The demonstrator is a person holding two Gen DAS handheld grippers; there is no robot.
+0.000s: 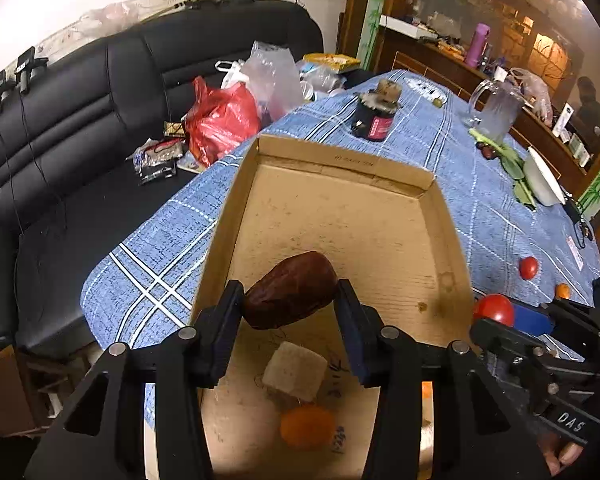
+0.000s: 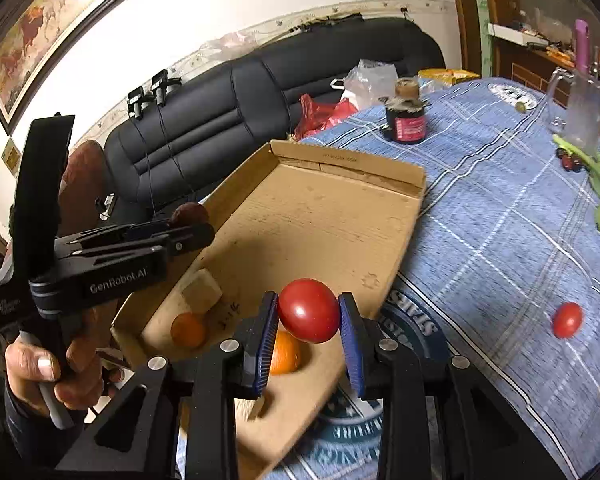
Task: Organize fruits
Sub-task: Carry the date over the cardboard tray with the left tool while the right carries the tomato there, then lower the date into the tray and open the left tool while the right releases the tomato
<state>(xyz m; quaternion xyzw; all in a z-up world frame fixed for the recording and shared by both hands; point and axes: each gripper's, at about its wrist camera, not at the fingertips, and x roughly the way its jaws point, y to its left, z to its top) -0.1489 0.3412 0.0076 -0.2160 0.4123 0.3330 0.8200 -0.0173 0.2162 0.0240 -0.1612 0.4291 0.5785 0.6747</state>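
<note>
Firmly, left claw [image 1: 290, 304] pinches date [image 1: 290, 290] (right claw [image 2: 309, 320] clamps tomato [image 2: 309, 310]).

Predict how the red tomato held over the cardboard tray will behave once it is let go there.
The tomato is round and glossy, so it would probably roll on the flat tray until a wall stops it. The right tongs pinch it only at its sides, so its smooth skin may slip. It keeps its shape in the grip, so it seems firm.
</note>
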